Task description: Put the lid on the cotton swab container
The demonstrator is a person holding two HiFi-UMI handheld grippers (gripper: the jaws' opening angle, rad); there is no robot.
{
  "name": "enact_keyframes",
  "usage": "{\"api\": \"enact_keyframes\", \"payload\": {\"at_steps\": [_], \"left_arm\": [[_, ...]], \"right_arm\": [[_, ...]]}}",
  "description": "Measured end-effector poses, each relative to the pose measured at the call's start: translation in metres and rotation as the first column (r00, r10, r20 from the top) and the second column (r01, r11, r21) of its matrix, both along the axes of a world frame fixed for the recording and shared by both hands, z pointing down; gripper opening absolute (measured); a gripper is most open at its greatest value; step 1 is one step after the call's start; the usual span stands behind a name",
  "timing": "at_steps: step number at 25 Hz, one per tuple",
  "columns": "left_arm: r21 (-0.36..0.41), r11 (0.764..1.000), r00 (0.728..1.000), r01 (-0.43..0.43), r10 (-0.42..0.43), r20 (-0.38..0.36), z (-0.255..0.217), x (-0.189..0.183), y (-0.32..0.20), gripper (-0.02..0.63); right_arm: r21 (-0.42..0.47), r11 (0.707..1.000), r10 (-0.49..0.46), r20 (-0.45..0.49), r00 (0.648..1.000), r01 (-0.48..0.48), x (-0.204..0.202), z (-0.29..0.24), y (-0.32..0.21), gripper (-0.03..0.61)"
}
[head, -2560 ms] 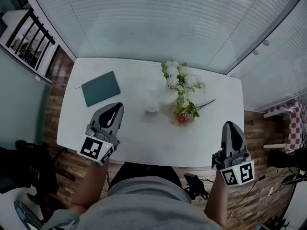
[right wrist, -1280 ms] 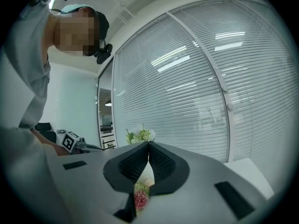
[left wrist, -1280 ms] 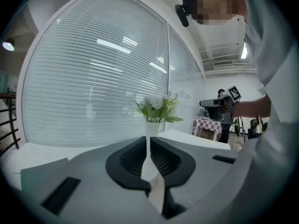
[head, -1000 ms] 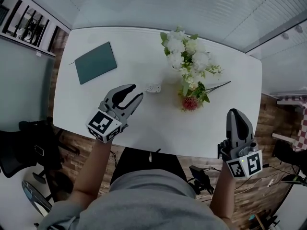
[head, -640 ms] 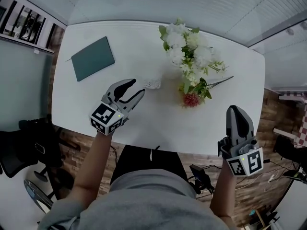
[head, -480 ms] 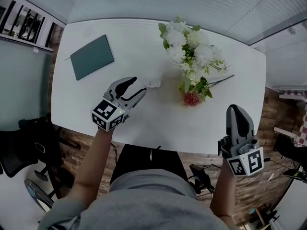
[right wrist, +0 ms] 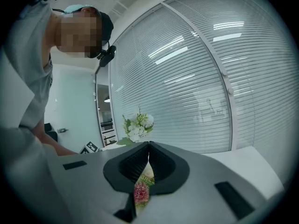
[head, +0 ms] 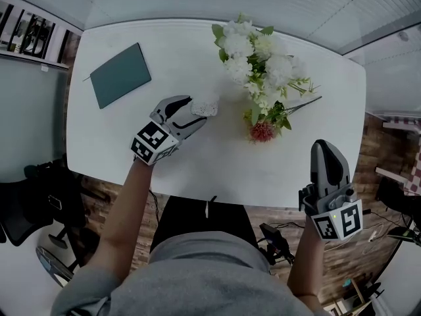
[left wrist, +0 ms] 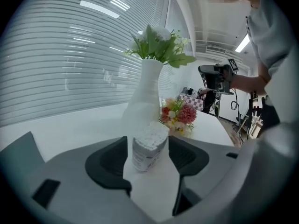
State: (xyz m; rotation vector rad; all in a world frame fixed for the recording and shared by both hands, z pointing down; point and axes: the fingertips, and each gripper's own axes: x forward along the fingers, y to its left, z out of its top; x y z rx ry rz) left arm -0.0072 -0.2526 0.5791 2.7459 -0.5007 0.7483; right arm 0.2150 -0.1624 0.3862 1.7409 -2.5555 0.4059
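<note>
Plastic cotton swab container upright, long axis vertical

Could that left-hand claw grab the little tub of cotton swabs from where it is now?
Probably yes. The left gripper has just been opening its jaws, which stand apart with the cotton swab tub between them, not yet pressed. Nothing blocks it; the vase stands behind.

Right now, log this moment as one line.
left gripper: jaws just been opening, straddling cotton swab container, not gripping | right gripper: jaws shut, empty | container: upright, uncovered | lid: not in view
</note>
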Motion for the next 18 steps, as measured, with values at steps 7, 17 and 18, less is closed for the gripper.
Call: {"api": "enact_keyframes", "payload": {"at_steps": [7,17,18], "left_arm": [[0.023,0.989,0.989,-0.144,0.142,0.049,0.015,0.011,0.003,0.296],[0.067,0.975,0.968,-0.213,0.201,0.152,0.036,0.016,-0.001,0.296],[0.070,0.974,0.966,-0.217,0.205,0.156,0.037,0.017,0.001,0.296]], "right_arm": [[-0.005,1.000,0.011,-0.006,1.000,-0.011,0.001,0.000,0.000,0.026],[-0.015,1.000,0.023,-0.008,1.000,-0.023,0.001,0.002,0.000,0.026],[-0.014,1.000,0.023,-0.008,1.000,-0.024,0.000,0.002,0.000,0.026]]}}
